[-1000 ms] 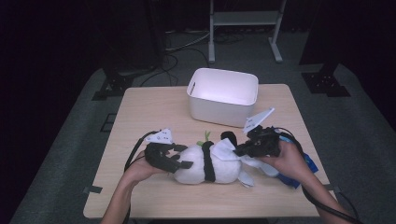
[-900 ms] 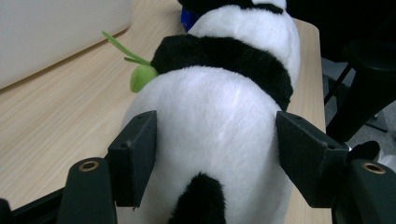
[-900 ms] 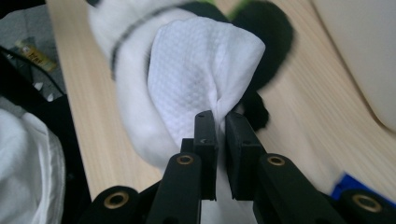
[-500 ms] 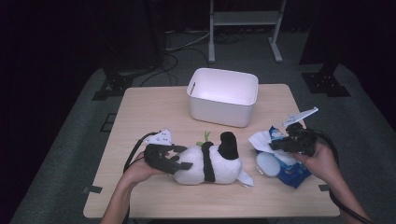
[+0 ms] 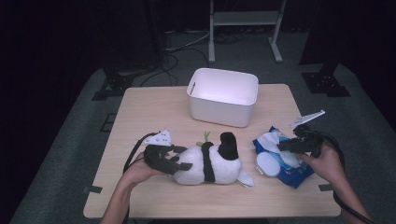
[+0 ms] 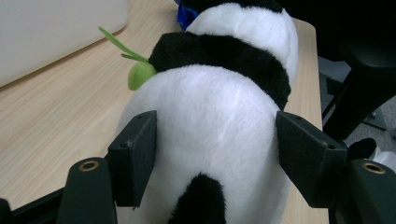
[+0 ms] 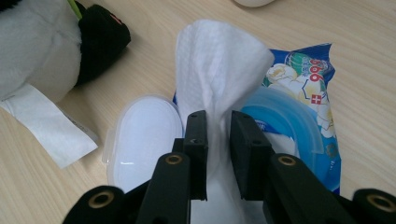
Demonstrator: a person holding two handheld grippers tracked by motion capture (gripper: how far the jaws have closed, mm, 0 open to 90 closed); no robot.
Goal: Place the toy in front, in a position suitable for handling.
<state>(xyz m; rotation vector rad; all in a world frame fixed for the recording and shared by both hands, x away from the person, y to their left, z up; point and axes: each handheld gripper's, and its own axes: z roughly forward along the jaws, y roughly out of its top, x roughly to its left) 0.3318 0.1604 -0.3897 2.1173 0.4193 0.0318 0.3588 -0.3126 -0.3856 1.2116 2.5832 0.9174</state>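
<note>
A black-and-white panda plush (image 5: 210, 163) (image 6: 219, 107) lies on its side at the table's front middle. My left gripper (image 5: 186, 157) (image 6: 217, 149) is shut on its white rear end, one pad pressed into each side. To the right lies a blue wet-wipe pack (image 5: 289, 170) (image 7: 303, 79) with its round lid (image 7: 144, 135) flipped open. A white wipe (image 7: 219, 60) (image 5: 273, 140) stands up out of it, pinched narrow between the pads of my right gripper (image 5: 281, 147) (image 7: 218, 123). Those jaws have just been opening a little, with the wipe still between them.
A white plastic bin (image 5: 223, 109) stands behind the plush at the back middle of the wooden table (image 5: 149, 112). The plush's white label (image 7: 46, 126) lies flat on the wood between plush and pack. Dark floor, cables and stand legs surround the table.
My right gripper has left the panda's head and moved right and down to the wipe pack, where a wipe now sits between its jaws. The left gripper and the plush have stayed put.
</note>
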